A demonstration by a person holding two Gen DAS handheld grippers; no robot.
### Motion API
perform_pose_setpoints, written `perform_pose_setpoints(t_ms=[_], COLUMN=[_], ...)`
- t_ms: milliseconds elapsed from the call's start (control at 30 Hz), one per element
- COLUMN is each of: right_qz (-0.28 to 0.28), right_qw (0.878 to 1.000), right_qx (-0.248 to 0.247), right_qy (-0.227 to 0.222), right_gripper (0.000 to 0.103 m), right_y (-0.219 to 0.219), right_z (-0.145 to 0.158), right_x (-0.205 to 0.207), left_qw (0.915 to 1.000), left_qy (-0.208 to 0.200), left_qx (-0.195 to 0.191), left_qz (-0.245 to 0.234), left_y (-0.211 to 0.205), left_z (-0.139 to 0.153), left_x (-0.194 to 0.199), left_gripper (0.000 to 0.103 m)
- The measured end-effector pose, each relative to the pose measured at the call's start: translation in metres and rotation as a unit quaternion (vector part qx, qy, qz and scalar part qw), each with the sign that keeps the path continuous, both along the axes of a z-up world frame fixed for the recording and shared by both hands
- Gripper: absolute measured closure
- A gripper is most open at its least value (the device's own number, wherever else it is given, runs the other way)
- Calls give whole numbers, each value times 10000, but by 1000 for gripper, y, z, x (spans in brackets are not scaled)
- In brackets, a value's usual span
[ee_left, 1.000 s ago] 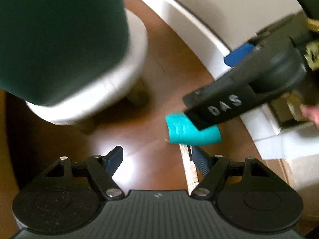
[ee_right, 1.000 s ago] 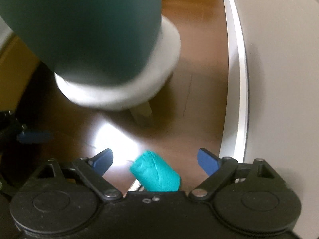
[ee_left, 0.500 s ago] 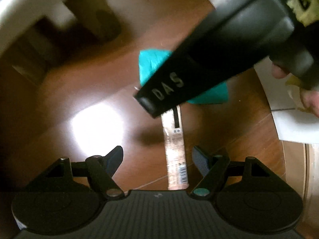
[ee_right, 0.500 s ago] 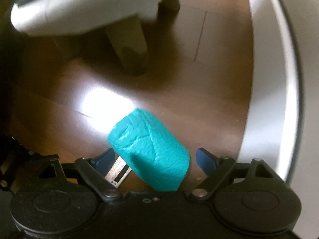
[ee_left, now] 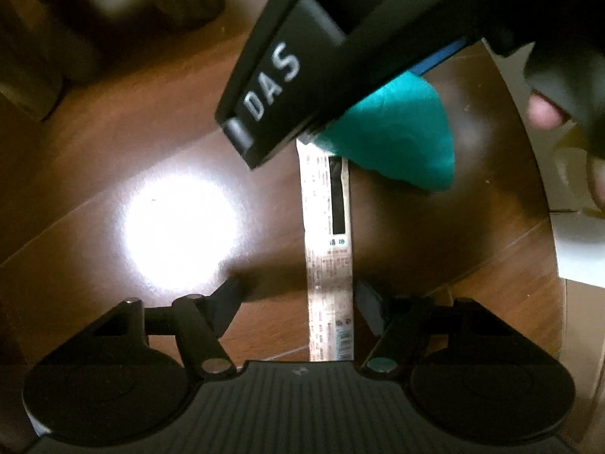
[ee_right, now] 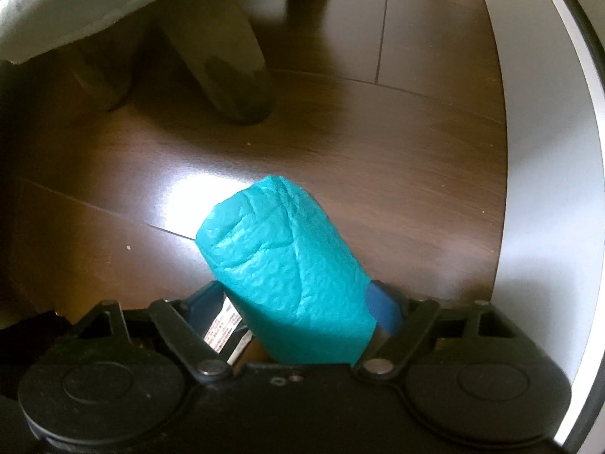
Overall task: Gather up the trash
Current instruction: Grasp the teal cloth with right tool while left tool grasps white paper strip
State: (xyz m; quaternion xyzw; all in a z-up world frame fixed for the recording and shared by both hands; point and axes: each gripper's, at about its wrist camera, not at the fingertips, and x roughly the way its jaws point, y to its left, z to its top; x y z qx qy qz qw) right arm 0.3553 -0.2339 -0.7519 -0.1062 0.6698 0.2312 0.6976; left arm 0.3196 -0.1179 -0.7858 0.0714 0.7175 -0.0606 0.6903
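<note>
A crumpled teal bag [ee_right: 287, 276] is bunched into a fat roll with lots of little wrinkles. A long thin paper wrapper [ee_left: 329, 257] with tiny print and a black bar lies flat on the brown wood floor [ee_left: 113, 143], one end under the bag.

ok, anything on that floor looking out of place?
Yes: a long printed wrapper strip lies flat on the wood floor, one end tucked under the teal crumpled wad. The right hand-held gripper brackets that wad; the left hand-held gripper is open over the strip.
</note>
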Motion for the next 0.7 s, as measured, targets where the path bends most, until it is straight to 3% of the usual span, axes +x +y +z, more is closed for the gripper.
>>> perform_pose_setpoints(t_ms=[133, 333, 367, 400, 467, 567, 600, 700], right_qz=[-64, -190, -252, -310, -393, -418, -413, -450], right_qw=[10000, 9998, 9996, 9994, 9991, 9985, 9983, 9983], right_qx=[44, -32, -78, -115, -149, -332, -380, -344], right_qy=[-44, -70, -61, -60, -68, -138, -151, -103], right_gripper=[26, 34, 39, 43, 49, 72, 84, 93], right_y=[-3, -5, -4, -5, -7, -7, -6, -6], right_z=[-1, 1, 1, -1, -2, -2, -2, 0], right_x=[0, -3, -2, 0, 0, 0, 0, 3], left_qw=[10000, 10000, 10000, 10000, 10000, 9999, 9999, 9997], left_qy=[-47, -79, -64, -37, -20, -47, -54, -38], left_qx=[7, -11, -17, -20, 7, 126, 154, 158], left_qz=[-5, 35, 62, 75, 60, 10, 26, 183], left_y=[-3, -8, -8, -9, -9, -8, -7, 0], left_z=[-1, 12, 13, 16, 16, 18, 18, 21], left_x=[-2, -8, -7, -2, -2, -1, 0, 3], left_gripper=[39, 65, 75, 79, 80, 82, 82, 82])
